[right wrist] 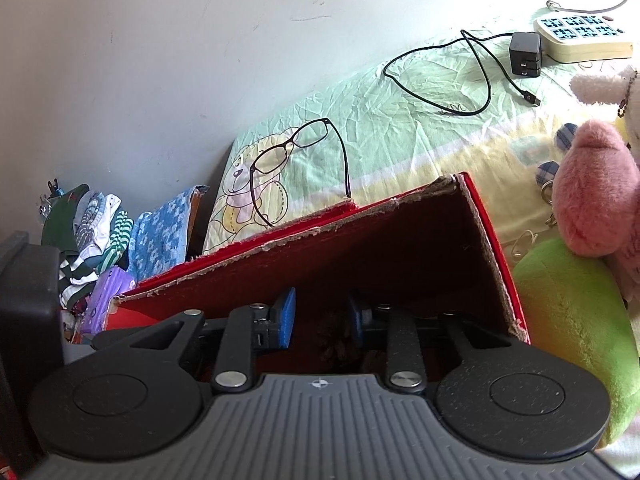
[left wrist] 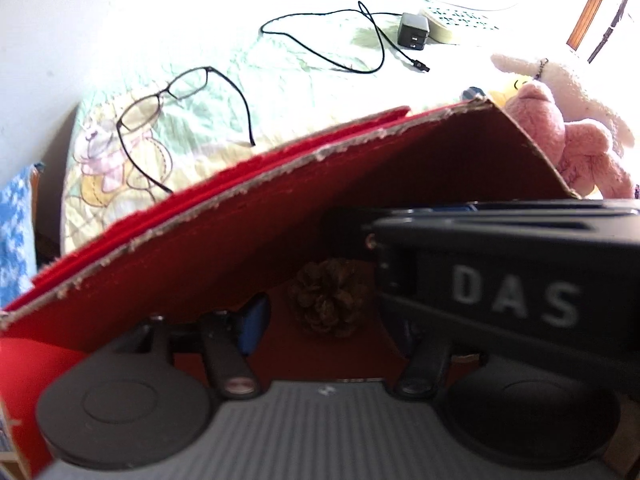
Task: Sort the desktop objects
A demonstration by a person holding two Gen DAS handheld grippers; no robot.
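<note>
A red box (left wrist: 248, 216) with frayed cardboard edges stands on the bedsheet; it also shows in the right wrist view (right wrist: 400, 240). A brown pinecone (left wrist: 330, 298) lies inside it. Both grippers reach into the box. My left gripper (left wrist: 320, 320) is open around the pinecone, with one blue pad (left wrist: 252, 328) at its left; the right finger is hidden behind the other gripper's black body (left wrist: 512, 280). My right gripper (right wrist: 322, 318) is open, its blue pads (right wrist: 287, 318) on either side of the dim pinecone (right wrist: 338, 340).
Black-framed glasses (right wrist: 296, 160) lie on the sheet behind the box. A black charger (right wrist: 525, 55) with cable and a white power strip (right wrist: 580, 38) lie farther back. Pink (right wrist: 592, 204), white and green (right wrist: 572, 320) plush toys sit at right. Folded clothes (right wrist: 100, 236) lie left.
</note>
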